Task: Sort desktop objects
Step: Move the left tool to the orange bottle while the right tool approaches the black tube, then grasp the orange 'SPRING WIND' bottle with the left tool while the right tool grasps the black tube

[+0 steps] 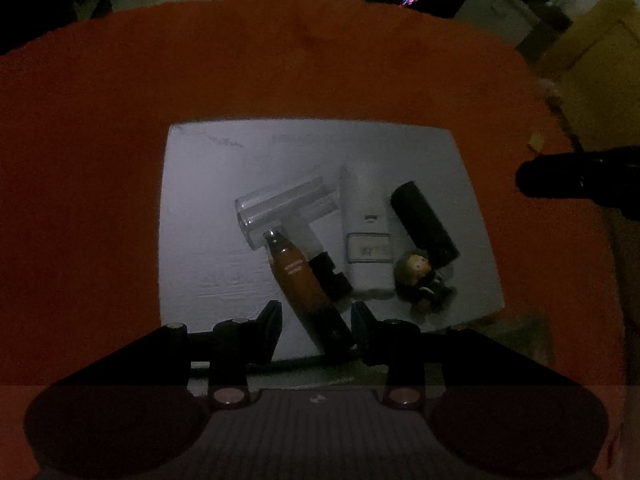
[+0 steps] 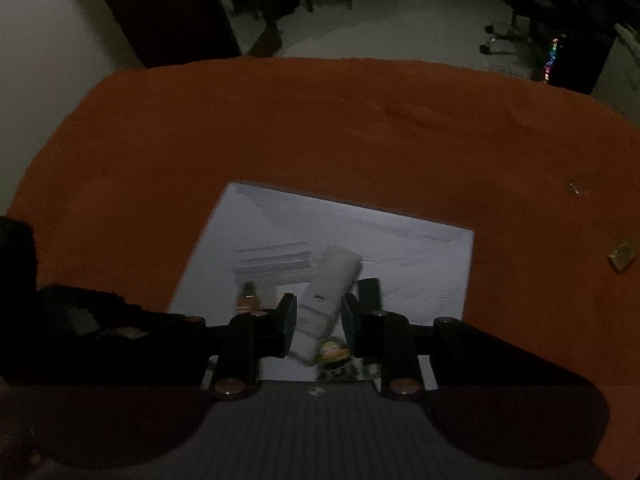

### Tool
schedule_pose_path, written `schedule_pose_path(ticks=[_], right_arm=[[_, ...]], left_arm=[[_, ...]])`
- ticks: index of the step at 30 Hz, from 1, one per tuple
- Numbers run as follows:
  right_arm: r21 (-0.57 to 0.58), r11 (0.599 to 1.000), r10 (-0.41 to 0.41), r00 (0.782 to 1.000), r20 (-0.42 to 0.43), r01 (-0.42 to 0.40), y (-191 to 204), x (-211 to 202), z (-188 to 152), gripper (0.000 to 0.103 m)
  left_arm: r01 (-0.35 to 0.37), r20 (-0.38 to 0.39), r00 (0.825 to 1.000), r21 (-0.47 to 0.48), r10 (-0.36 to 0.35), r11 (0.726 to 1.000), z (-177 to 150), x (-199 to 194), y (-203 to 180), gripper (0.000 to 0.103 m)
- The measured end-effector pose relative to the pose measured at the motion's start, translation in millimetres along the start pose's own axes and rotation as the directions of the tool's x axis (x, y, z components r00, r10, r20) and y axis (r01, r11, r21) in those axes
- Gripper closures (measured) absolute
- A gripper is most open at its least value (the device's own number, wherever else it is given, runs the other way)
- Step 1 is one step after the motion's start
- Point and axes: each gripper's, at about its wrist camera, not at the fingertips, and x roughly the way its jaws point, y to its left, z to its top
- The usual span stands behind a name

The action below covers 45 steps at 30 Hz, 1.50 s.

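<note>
- Desktop objects sit bunched on a white sheet (image 1: 224,216) laid over an orange cloth (image 1: 280,64) covering the table; room is dim.
- Clear tube (image 1: 280,210): lies on its side, upper-left of the bunch, open end toward the left.
- Amber bottle (image 1: 298,276): lies diagonal, small neck touching the clear tube's underside, dark lower end running down btwn the left gripper's fingers.
- Dark item (image 1: 330,276) w/ a pale strip above it lies just right of the amber bottle, touching it; can't tell what it is.
- White rectangular item (image 1: 366,232): lies lengthwise, centre-right, framed label on its near half.
- Black cylinder (image 1: 424,220): lies tilted, just right of the white item.
- Small figurine (image 1: 420,276): round pale-brown head, at the near end of the black cylinder, beside the white item's near corner.
- Left gripper (image 1: 316,320): fingers spread apart, the amber bottle's dark end sits in the gap; neither pad seems to press on it, so released.
- Right gripper (image 2: 318,322): fingers apart too, nothing clamped; white item (image 2: 332,284) and figurine (image 2: 334,350) show thru the gap, below it.
- Right gripper also shows in the left wrist view as a dark shape (image 1: 580,178) at the right edge, above the cloth.
- Small yellowish scrap (image 2: 622,255) lies on the cloth, well apart from the sheet, on the right.
</note>
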Motion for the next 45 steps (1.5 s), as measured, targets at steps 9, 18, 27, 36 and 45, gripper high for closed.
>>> schedule_pose_path(ticks=[9,18,27,36,45], right_arm=[[-0.053,0.997,-0.056,0.996,-0.068,0.052,-11.8,60.1,5.4,0.075],[-0.107,0.988,-0.126,0.984,-0.129,0.112,-14.2,109.4,-0.1,0.055],[-0.104,0.979,-0.189,0.97,-0.153,0.175,-14.1,131.4,0.7,0.047],[-0.092,0.976,-0.207,0.97,-0.124,0.197,-19.6,143.7,0.1,0.047],[-0.015,0.989,-0.15,0.974,-0.168,0.149,-35.5,152.8,-13.4,0.074]], left_arm=[[-0.041,-0.058,0.998,-0.062,0.037,0.997,9.7,34.1,4.3,0.069],[-0.063,-0.087,0.995,-0.104,0.054,0.993,10.9,51.4,9.1,0.039],[-0.074,-0.104,0.993,-0.158,0.058,0.985,17.8,60.5,17.9,0.021],[-0.085,-0.105,0.992,-0.146,0.07,0.986,17.3,67.7,18.3,0.032],[-0.025,-0.094,0.996,-0.169,0.009,0.985,14.1,70.0,30.2,0.07]])
